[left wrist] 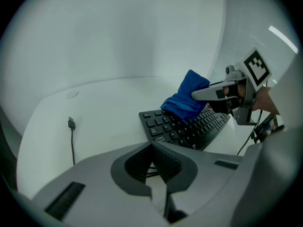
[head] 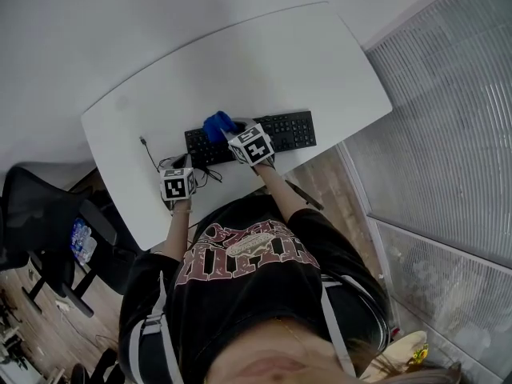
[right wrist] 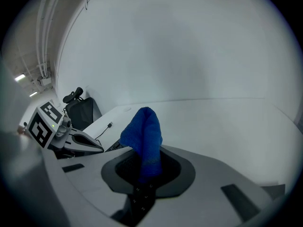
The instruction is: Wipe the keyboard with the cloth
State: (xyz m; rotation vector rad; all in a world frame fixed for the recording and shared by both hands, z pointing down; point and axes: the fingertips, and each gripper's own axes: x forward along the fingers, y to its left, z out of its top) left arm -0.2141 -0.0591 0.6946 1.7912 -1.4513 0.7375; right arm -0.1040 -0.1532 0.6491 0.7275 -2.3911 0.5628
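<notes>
Two grippers: right gripper (right wrist: 147, 161) clamped on blue cloth (right wrist: 142, 131) atop black keyboard (head: 292, 130), left gripper (left wrist: 152, 148) closed, empty.

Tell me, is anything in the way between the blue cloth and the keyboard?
No, nothing I can see. The right tongs hold the blue cloth, and it looks to rest right on the keyboard.

Right gripper (head: 232, 137) with blue cloth (head: 218, 124) on black keyboard (head: 293, 130); left gripper (head: 179, 165) by keyboard's left end, over white table (head: 264, 58).
</notes>
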